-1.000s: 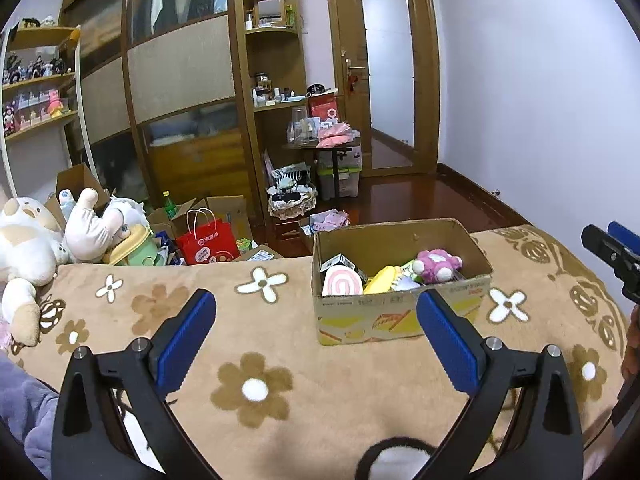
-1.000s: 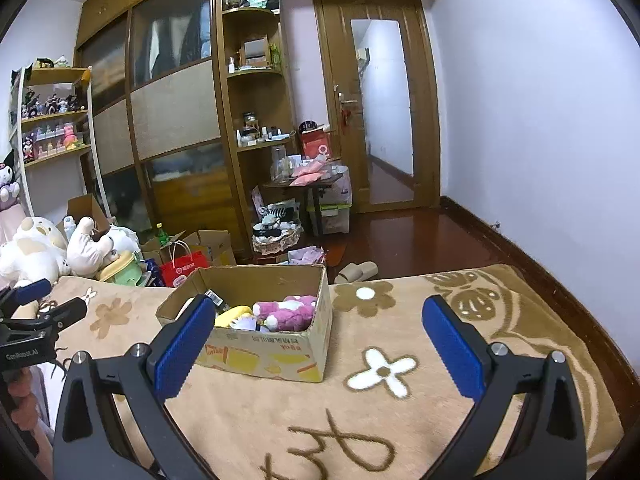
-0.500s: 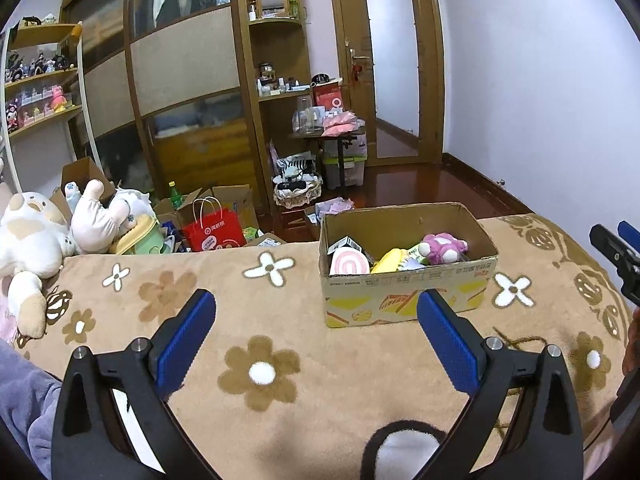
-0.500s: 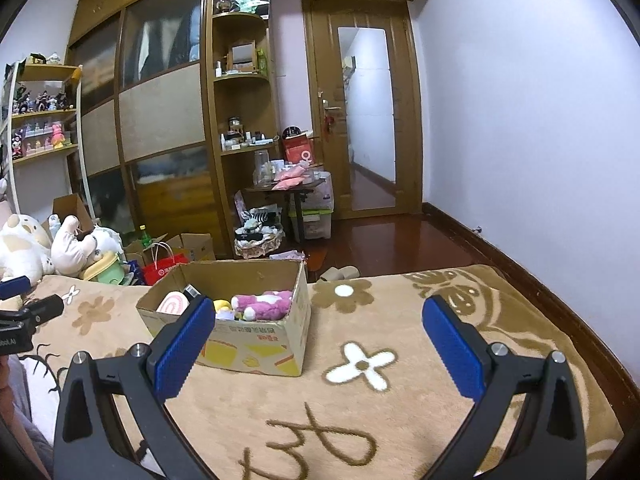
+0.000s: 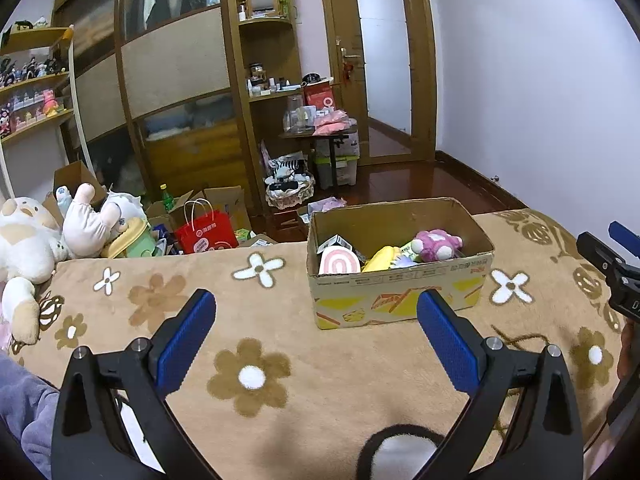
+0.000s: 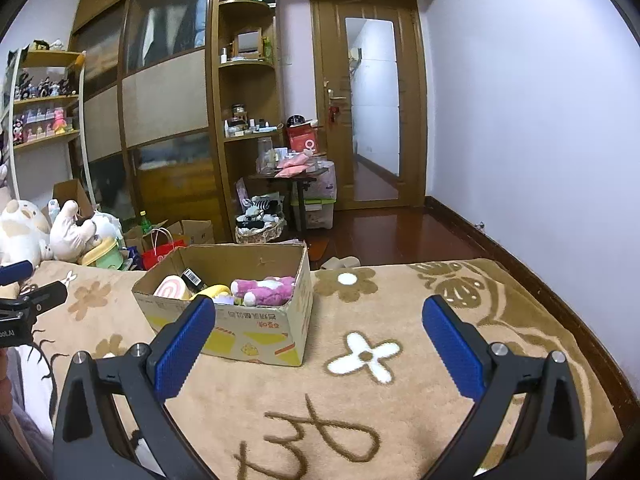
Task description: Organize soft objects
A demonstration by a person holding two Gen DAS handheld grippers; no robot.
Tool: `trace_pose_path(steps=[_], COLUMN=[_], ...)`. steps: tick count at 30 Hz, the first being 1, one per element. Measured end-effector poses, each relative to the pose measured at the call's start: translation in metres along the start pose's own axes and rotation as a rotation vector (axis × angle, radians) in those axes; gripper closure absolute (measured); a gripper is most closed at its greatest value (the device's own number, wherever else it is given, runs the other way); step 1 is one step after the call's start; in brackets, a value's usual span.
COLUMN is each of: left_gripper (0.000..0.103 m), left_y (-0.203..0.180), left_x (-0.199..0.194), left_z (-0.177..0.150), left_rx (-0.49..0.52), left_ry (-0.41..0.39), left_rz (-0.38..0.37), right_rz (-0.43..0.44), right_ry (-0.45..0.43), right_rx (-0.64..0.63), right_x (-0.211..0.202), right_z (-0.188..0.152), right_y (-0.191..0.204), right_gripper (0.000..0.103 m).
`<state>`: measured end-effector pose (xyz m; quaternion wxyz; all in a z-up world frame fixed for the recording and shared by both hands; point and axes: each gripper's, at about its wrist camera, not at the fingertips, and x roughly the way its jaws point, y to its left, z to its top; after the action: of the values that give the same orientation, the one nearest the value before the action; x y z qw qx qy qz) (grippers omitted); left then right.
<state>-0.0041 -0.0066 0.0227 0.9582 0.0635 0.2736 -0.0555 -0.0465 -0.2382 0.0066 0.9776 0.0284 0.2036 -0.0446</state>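
Observation:
A cardboard box [image 5: 400, 300] [image 6: 256, 336] sits on the beige flower-patterned blanket. It holds a pink plush toy [image 5: 437, 245] [image 6: 264, 291], a yellow soft toy [image 5: 382, 260] [image 6: 211, 292] and a pink-and-white swirl cushion [image 5: 339, 265] [image 6: 173, 288]. My left gripper [image 5: 316, 332] is open and empty, above the blanket in front of the box. My right gripper [image 6: 318, 336] is open and empty, to the right of the box. A black-and-white soft thing [image 5: 396, 454] lies at the bottom edge of the left wrist view.
Large white plush toys [image 5: 28, 240] [image 6: 24, 232] lie at the blanket's far left. Beyond the bed edge are a red bag [image 5: 206, 232], open cartons, a basket [image 6: 260, 228], a small table [image 6: 286, 178], a wardrobe and a door. The right gripper's tip [image 5: 608, 256] shows at the right.
Both grippers have drawn back and risen a little; the box looks slightly farther and lower in both views. Both stay open and empty.

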Motion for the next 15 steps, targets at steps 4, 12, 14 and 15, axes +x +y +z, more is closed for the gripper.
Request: trace_pose_path(steps=[4, 12, 14, 15], left_gripper=[0.003, 0.003, 0.003, 0.003], left_y=[-0.0008, -0.0018, -0.0024, -0.0026], left_x=[0.0003, 0.0016, 0.0017, 0.0022], left_z=[-0.0002, -0.0001, 0.0002, 0.0003], left_rx=[0.000, 0.003, 0.005, 0.007], left_ry=[-0.002, 0.002, 0.001, 0.001], left_rz=[0.007, 0.002, 0.006, 0.008], right_rz=[0.003, 0.005, 0.004, 0.004], right_ry=[0.008, 0.011, 0.011, 0.011], right_rx=[-0.003, -0.010, -0.011, -0.012], right_x=[0.0025, 0.0048, 0.0048, 0.0048], right_z=[-0.0015, -0.0006, -0.0006, -0.0005], right_y=[0.0020, 0.0032, 0.0032, 0.0031], right_gripper=[0.000, 0.000, 0.000, 0.000])
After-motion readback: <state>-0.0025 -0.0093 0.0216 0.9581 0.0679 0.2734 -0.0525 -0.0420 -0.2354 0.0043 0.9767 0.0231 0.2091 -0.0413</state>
